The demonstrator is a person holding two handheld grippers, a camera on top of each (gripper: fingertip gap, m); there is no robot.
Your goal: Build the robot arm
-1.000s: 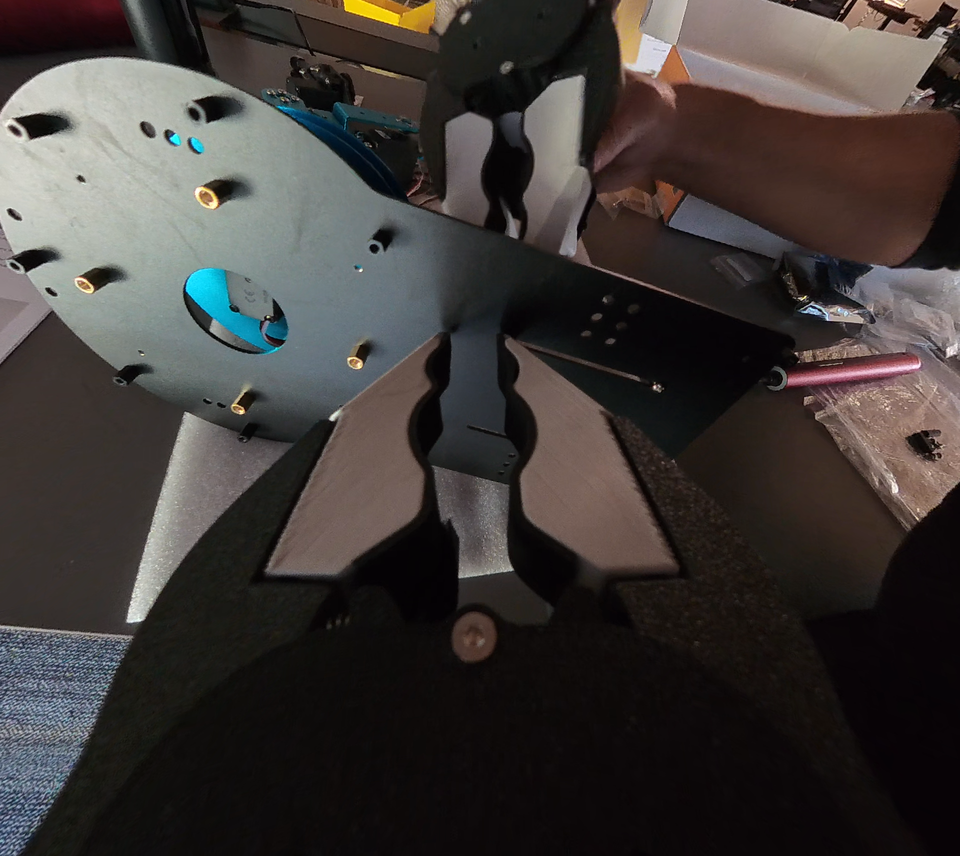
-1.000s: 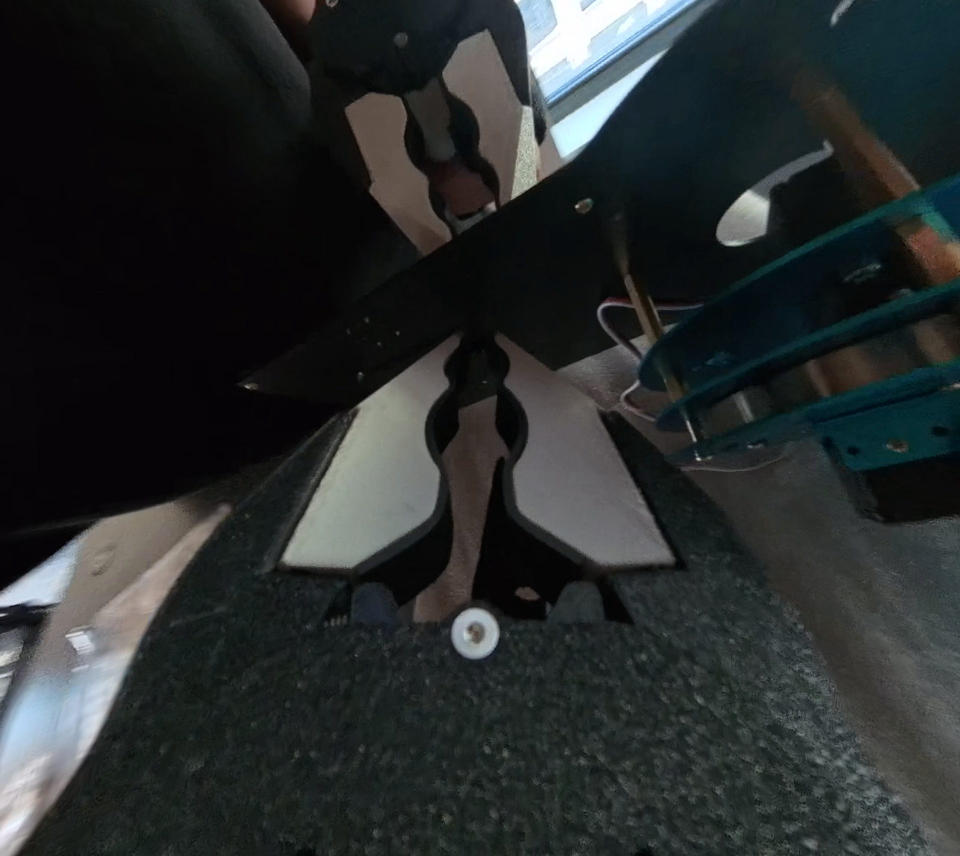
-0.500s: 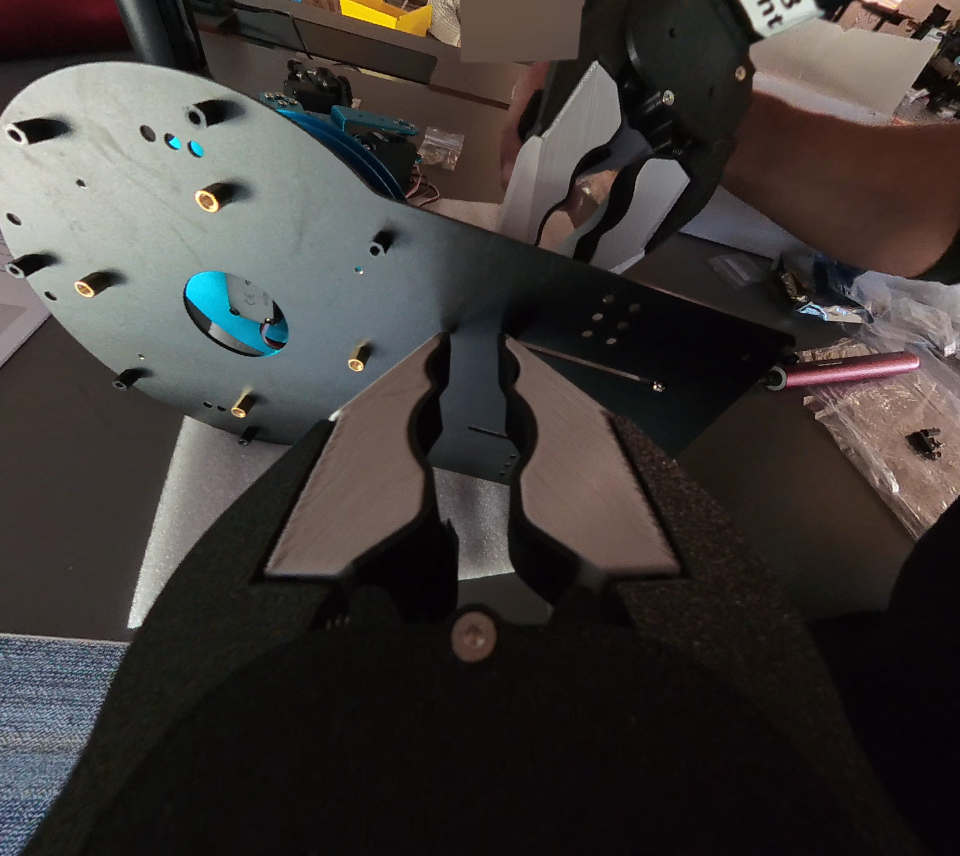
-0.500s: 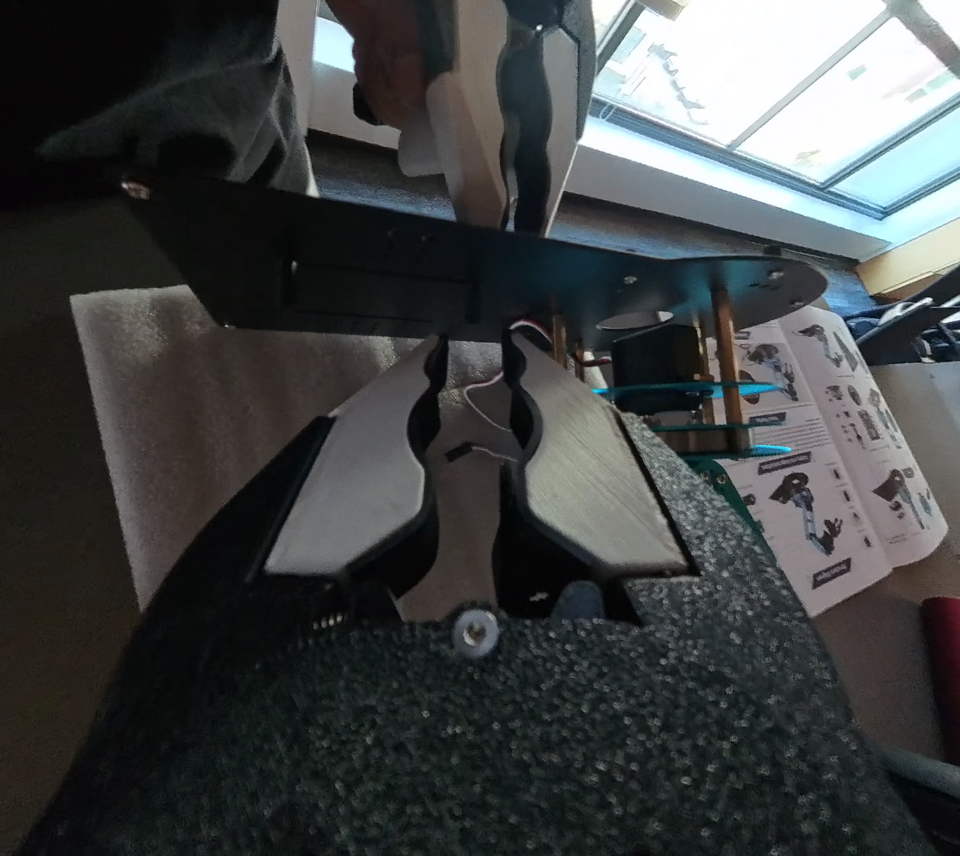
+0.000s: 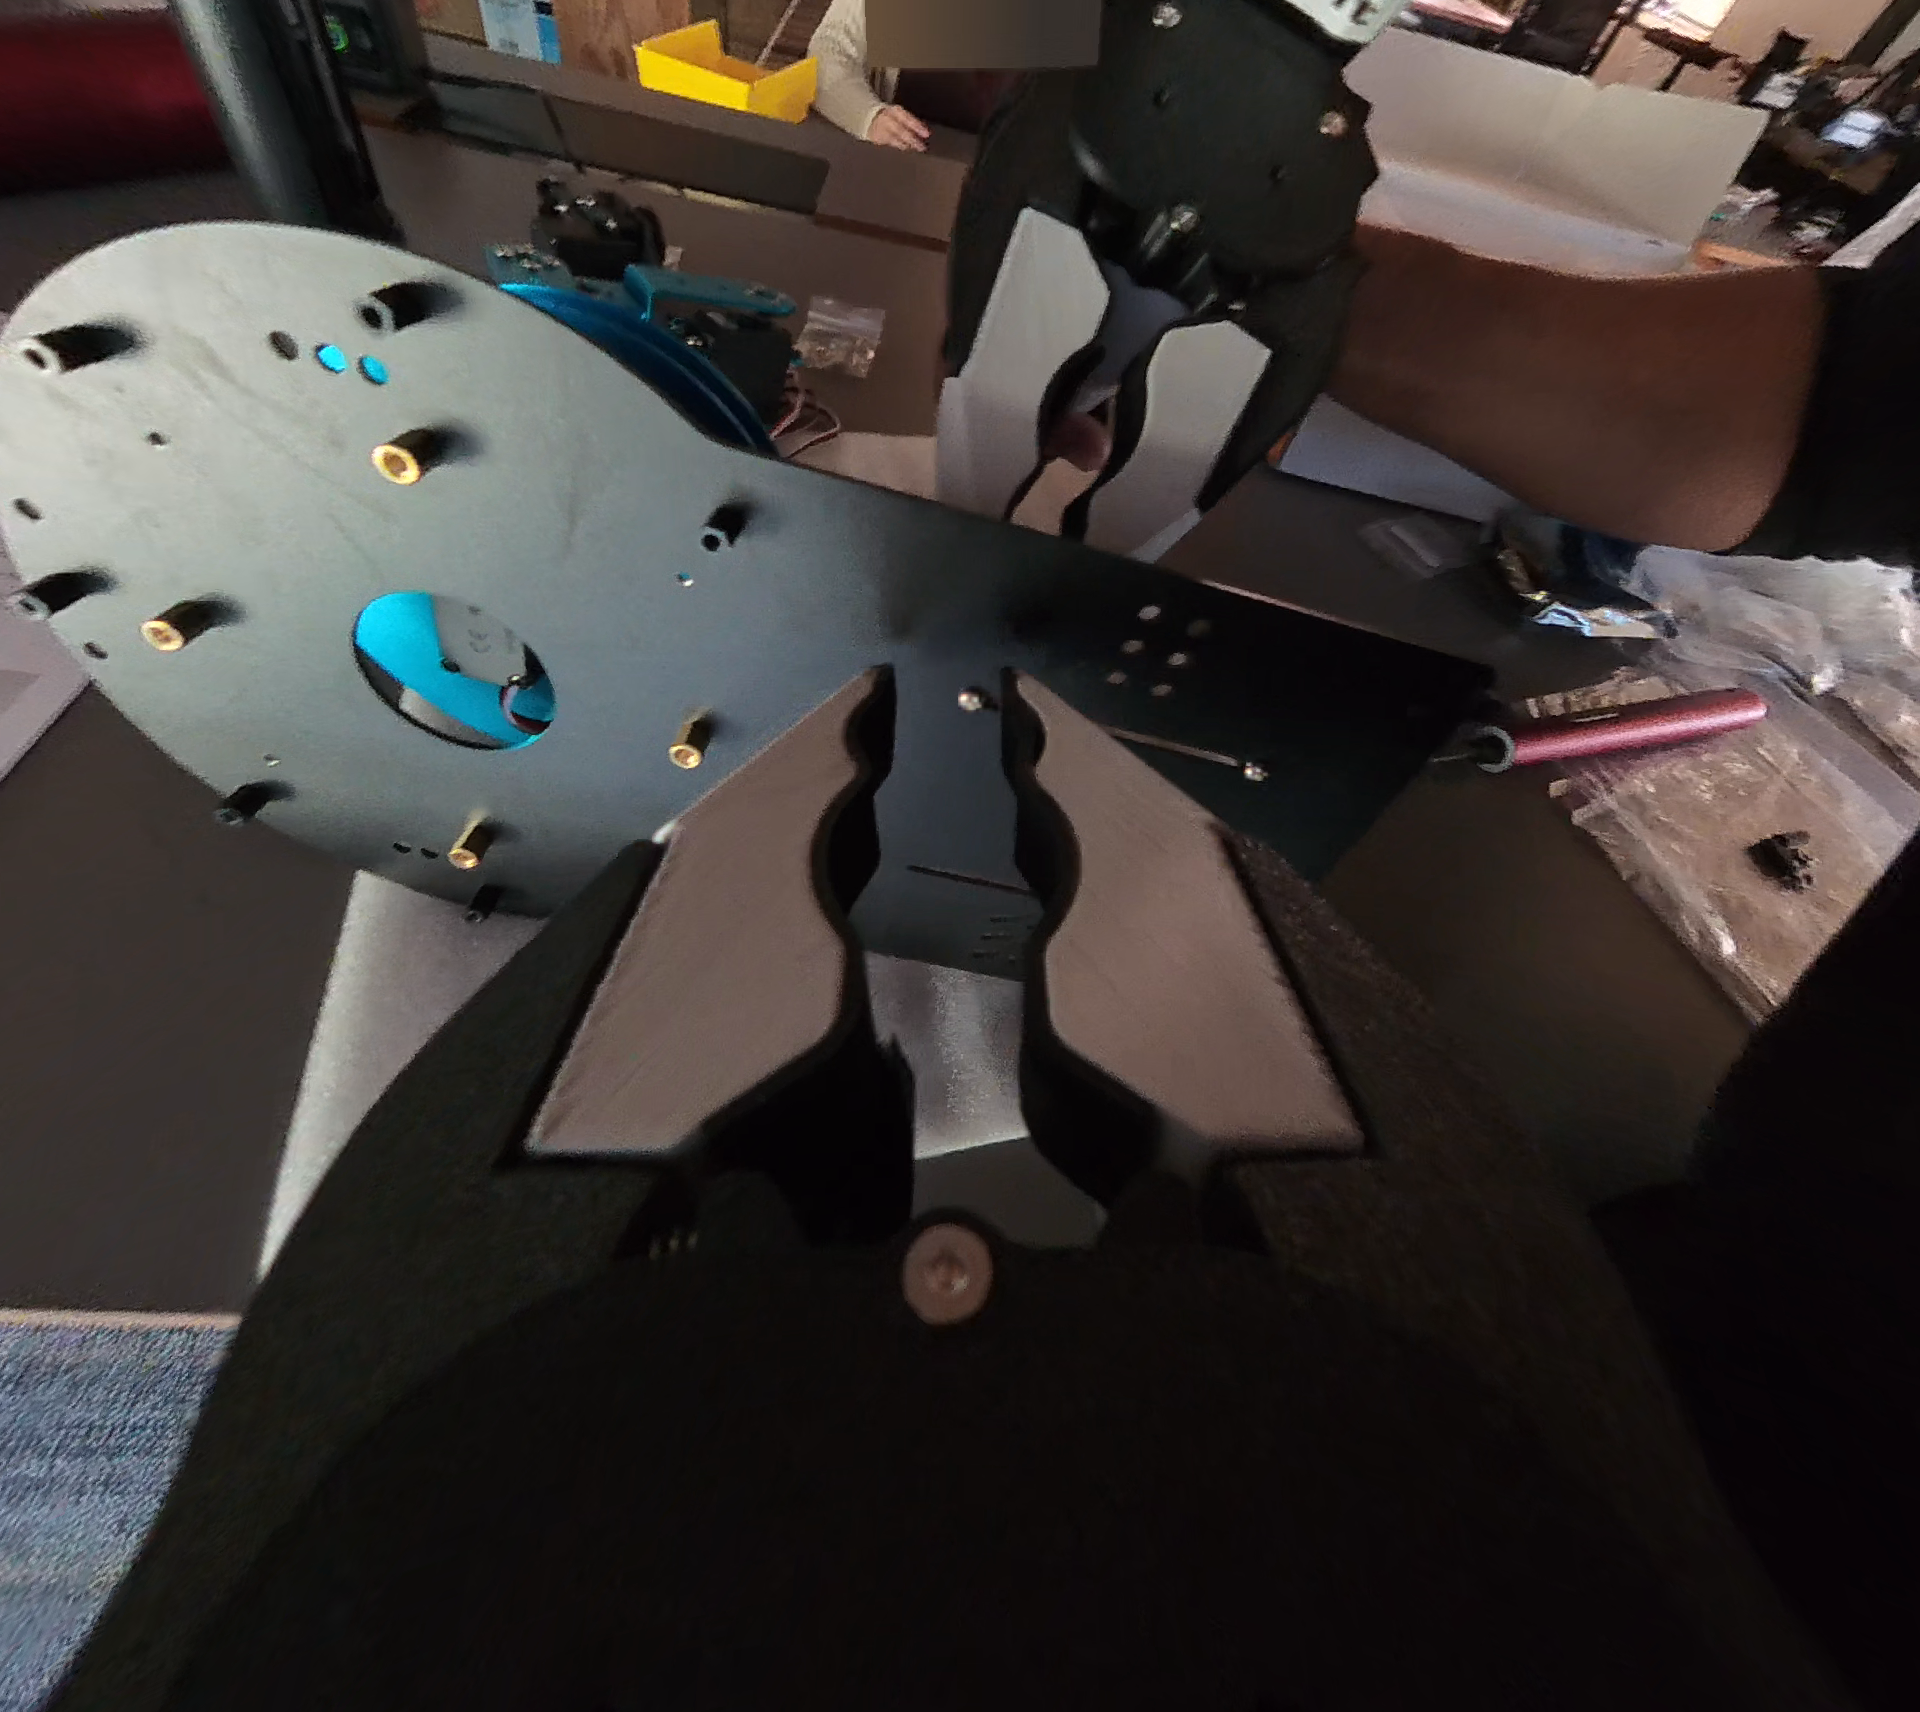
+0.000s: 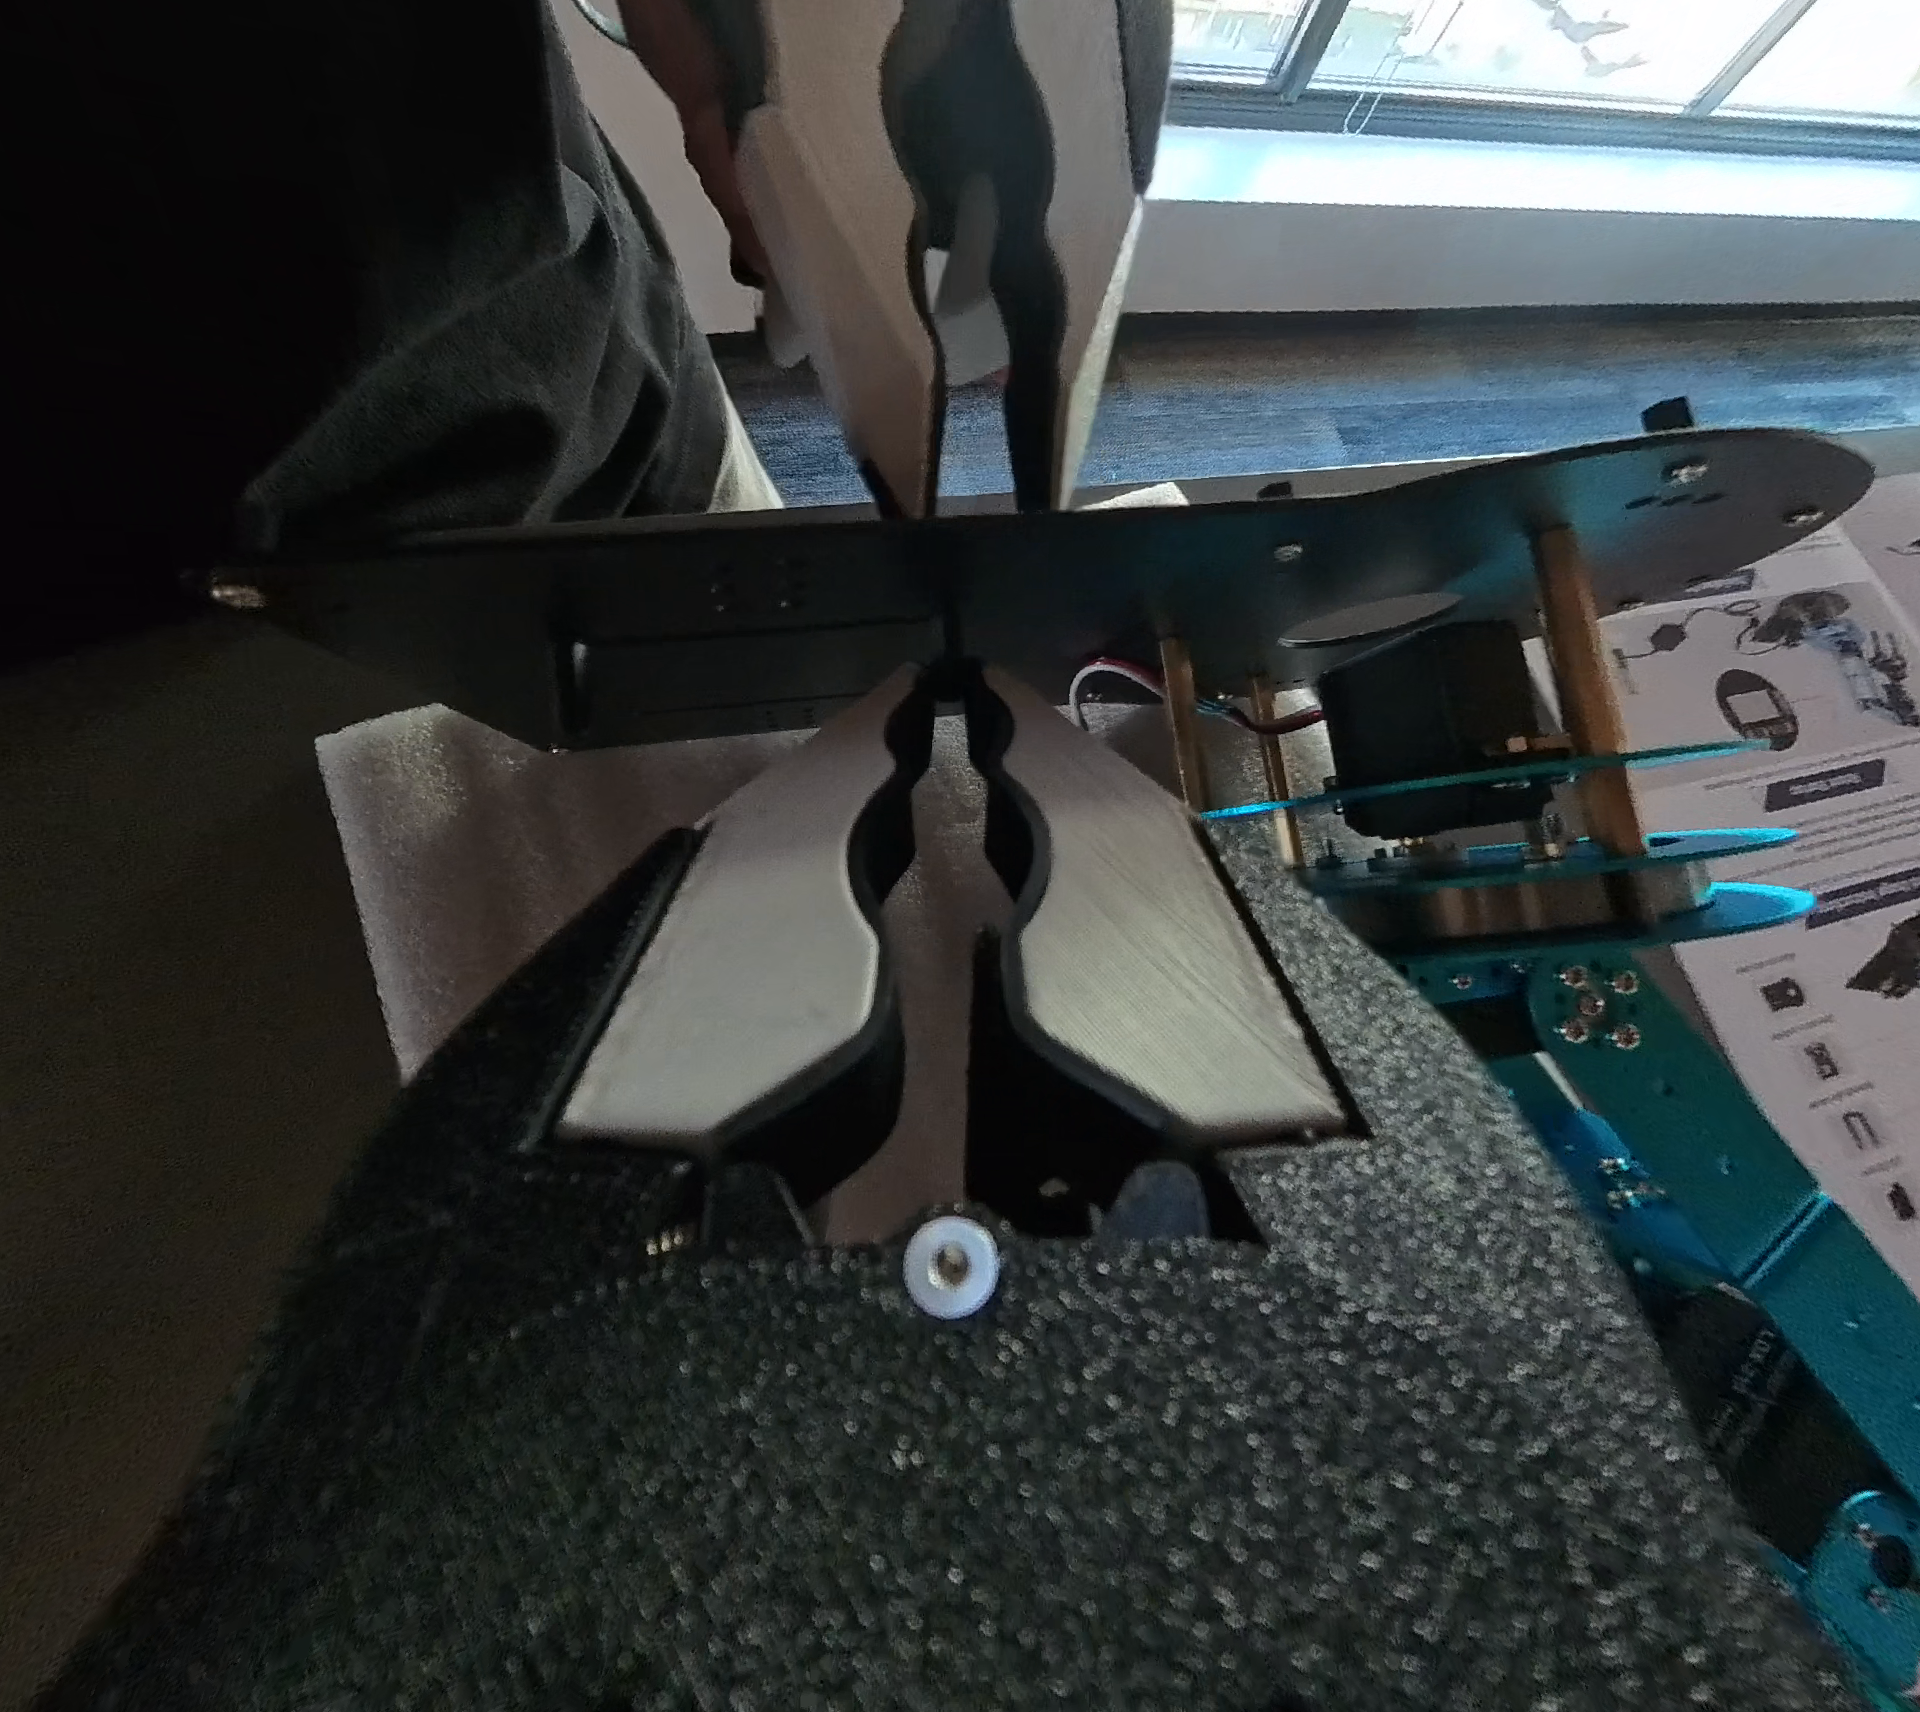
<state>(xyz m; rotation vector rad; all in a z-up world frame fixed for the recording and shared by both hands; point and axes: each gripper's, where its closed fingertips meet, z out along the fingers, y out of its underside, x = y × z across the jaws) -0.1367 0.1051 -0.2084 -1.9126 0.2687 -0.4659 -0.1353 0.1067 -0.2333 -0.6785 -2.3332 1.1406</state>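
Swung back since half a second ago, from off to the right of the left wrist view to straight behind the black plate [image 5: 520, 519]: the right gripper [image 5: 1051, 519], fingers drawn much closer than before. New too, a small silver screw [image 5: 971, 698] poking through the plate. Left gripper [image 5: 940, 696] unchanged, jaws apart, tips against the plate's near face on either side of that screw, gripping nothing visible. From the right wrist view, plate seen edge-on, with the right gripper's tips almost together just under it around a thin dark stem [image 6: 951, 639] that reaches up to the metal; cannot tell whether actually pinched. Left gripper there coming down from above onto the opposite face. Plate joined by brass posts [image 6: 1569, 613] to a stack of blue discs [image 6: 1558, 841], a black motor [image 6: 1423, 748] between them, red and white wires beside it. White foam sheet [image 5: 416, 987] below the plate on the dark table [image 5: 156, 935]. Printed booklet [image 6: 1766, 654] beyond the discs. Maroon-handled tool [image 5: 1631, 737] and clear plastic bags [image 5: 1766, 831] to the right, near the plate's square end.
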